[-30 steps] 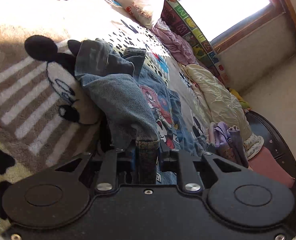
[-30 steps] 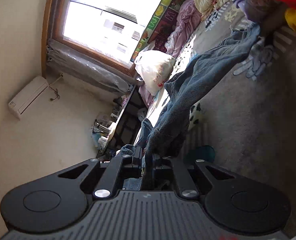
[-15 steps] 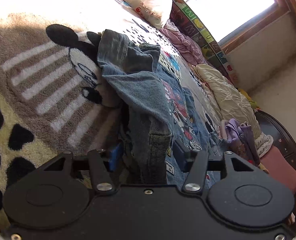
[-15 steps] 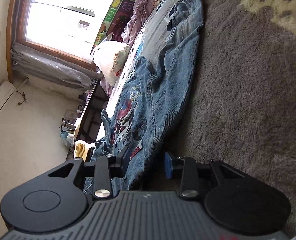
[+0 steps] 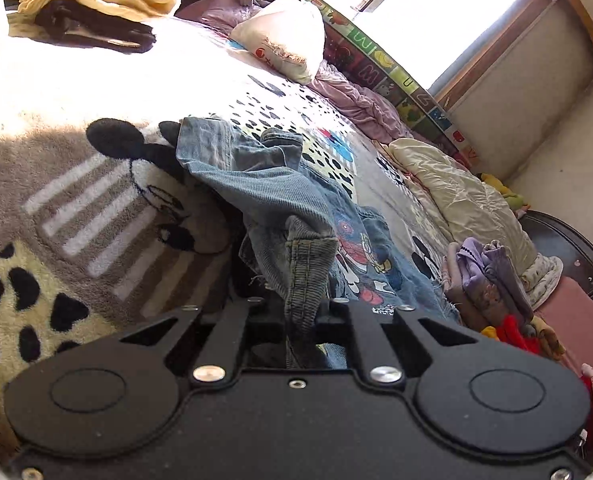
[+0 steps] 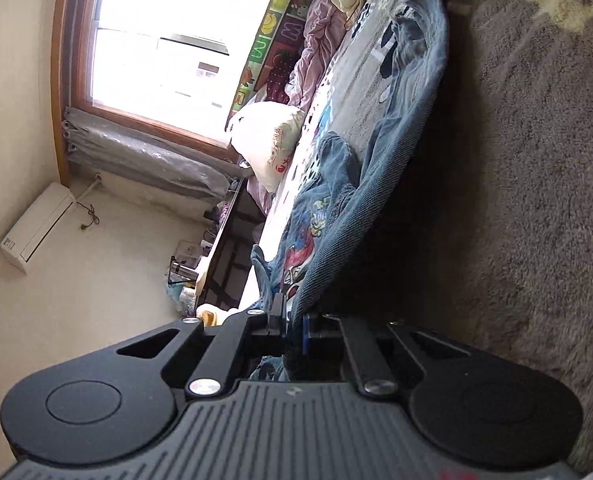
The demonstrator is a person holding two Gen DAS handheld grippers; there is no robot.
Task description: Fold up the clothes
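Left gripper (image 5: 301, 312): jaws closing, pinching a ribbed denim cuff or hem of the denim jacket (image 5: 280, 200), bunched and raised off the bed, likely to carry that part over for a fold. The jacket lies mid-bed on the plush cartoon-mouse blanket (image 5: 96, 208), printed side up, sleeve crumpled toward the blanket's far edge. A folded clothes pile (image 5: 488, 276) sits at the bed's right edge, probably finished items parked clear.

Right gripper (image 6: 294, 326): jaws closing on the jacket's edge (image 6: 380, 184), denim clamped between them; the fabric runs taut away along the grey blanket (image 6: 536, 200), held to keep the edge straight.

Hard to tell: cuff or hem, the pads are buried in cloth. Jacket's near part hidden behind both gripper bodies. Sunlit far bed corner blown out. No hands visible.
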